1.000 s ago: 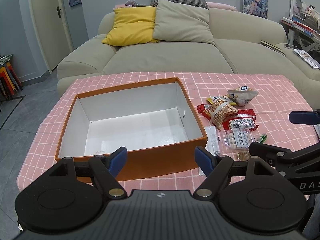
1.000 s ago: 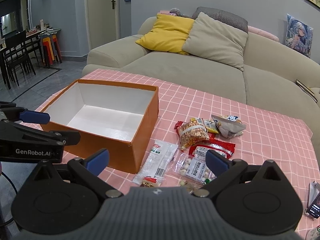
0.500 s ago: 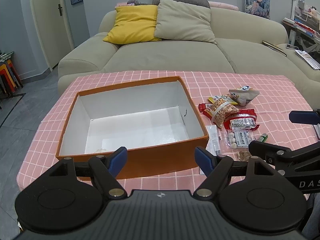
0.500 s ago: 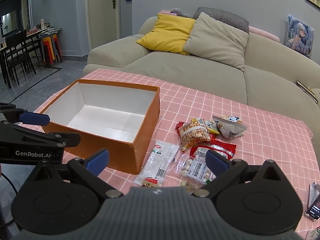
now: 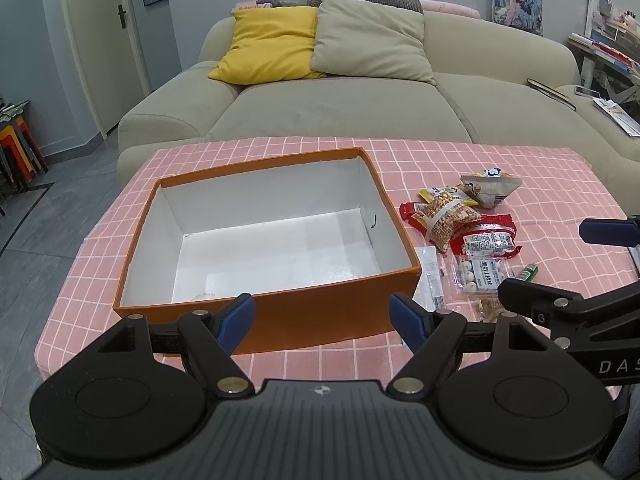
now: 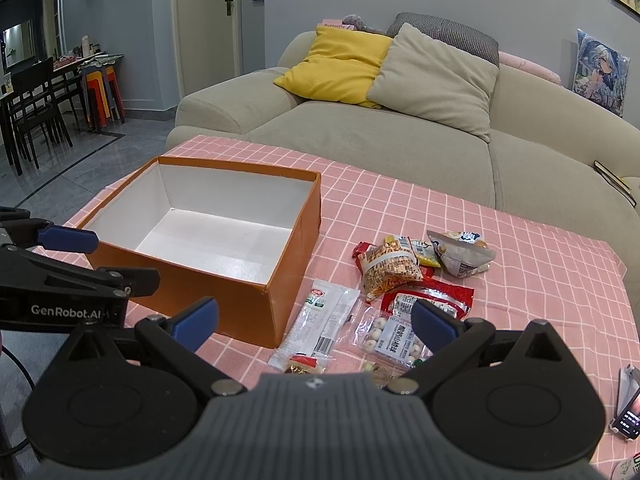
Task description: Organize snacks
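Left gripper (image 5: 320,314) open, empty, hovers at near wall of box (image 5: 280,316). Box empty, left on table (image 6: 520,240). Right gripper (image 6: 314,322) open, empty, above snack pile (image 6: 404,280), just right of box. Nothing packed yet. Likely first pick: white sachet (image 6: 320,326) nearest box, flat, so come low, pinch across width. Clear pack (image 6: 394,340) touches it, may drag along. Phone (image 6: 628,412) near right edge, stay off. Sofa (image 5: 360,100) far, no obstacle.

My left wrist view faces the orange box (image 5: 264,312) closely; my right views it obliquely from the right. Both share the snack pile (image 6: 408,280).
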The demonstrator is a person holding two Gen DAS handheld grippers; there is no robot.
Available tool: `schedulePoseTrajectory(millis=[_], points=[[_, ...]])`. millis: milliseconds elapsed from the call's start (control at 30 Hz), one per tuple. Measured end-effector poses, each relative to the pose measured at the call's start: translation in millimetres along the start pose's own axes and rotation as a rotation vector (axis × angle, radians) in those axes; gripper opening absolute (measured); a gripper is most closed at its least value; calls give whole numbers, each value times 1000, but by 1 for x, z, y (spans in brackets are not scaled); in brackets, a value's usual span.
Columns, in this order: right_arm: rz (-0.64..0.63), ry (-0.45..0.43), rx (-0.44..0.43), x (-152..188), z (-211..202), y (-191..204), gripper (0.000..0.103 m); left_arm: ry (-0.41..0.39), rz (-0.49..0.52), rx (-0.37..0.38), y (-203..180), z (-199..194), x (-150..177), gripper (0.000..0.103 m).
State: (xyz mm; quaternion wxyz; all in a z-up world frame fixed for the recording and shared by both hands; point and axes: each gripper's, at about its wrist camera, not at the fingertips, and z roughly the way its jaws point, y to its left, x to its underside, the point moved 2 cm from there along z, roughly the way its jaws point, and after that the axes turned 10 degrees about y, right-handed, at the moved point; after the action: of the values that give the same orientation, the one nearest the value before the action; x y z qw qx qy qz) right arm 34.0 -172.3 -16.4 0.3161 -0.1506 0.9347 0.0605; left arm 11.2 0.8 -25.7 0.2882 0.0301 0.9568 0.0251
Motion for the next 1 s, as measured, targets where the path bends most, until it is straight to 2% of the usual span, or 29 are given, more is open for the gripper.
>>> schedulePoseTrajectory(millis=[1000], points=[[-9,17,-7,1,4,4,99,4,-8,5,6,0,2,90]])
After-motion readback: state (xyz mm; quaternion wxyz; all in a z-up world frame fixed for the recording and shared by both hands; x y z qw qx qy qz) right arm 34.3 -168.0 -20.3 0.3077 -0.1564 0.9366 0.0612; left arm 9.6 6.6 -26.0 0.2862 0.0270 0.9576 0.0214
